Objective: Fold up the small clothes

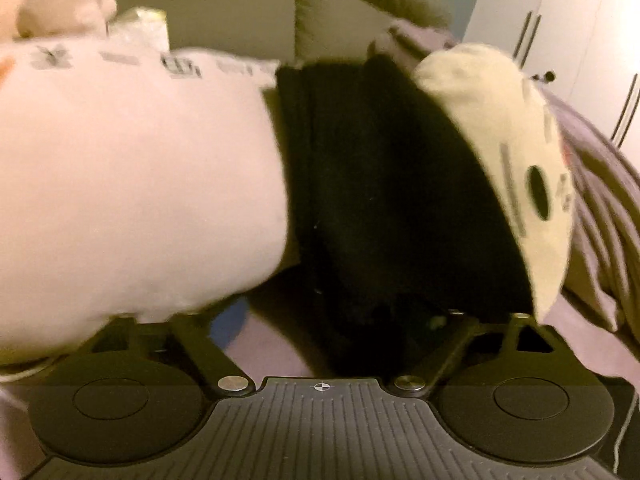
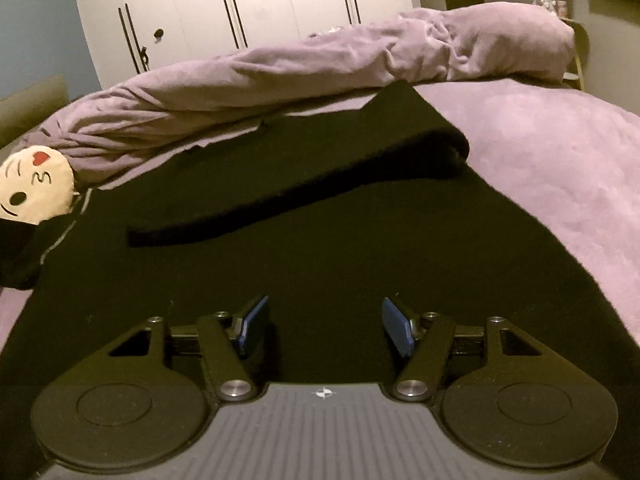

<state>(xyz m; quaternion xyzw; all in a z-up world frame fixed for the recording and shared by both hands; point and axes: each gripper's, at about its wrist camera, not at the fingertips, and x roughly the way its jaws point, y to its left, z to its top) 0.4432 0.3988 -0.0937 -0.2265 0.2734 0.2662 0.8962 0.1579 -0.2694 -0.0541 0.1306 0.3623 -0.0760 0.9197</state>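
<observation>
Now a purple bed (image 2: pixel 560 168) carries a black cloth (image 2: pixel 320 240), a rolled duvet (image 2: pixel 280 68) along its far edge, wardrobe (image 2: pixel 260 0) behind. Right gripper (image 2: pixel 324 326) is released, empty, over the cloth. Left gripper's fingers are hidden; I cannot tell.

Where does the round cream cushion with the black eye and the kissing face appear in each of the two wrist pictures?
Left wrist view: the round cream cushion with a kissing face is on the right, blurred, against the black garment.
Right wrist view: it is at the left edge, halfway up, at the end of the rolled lilac blanket.
Shared landmark: the white wardrobe with black handles behind the bed.
</observation>
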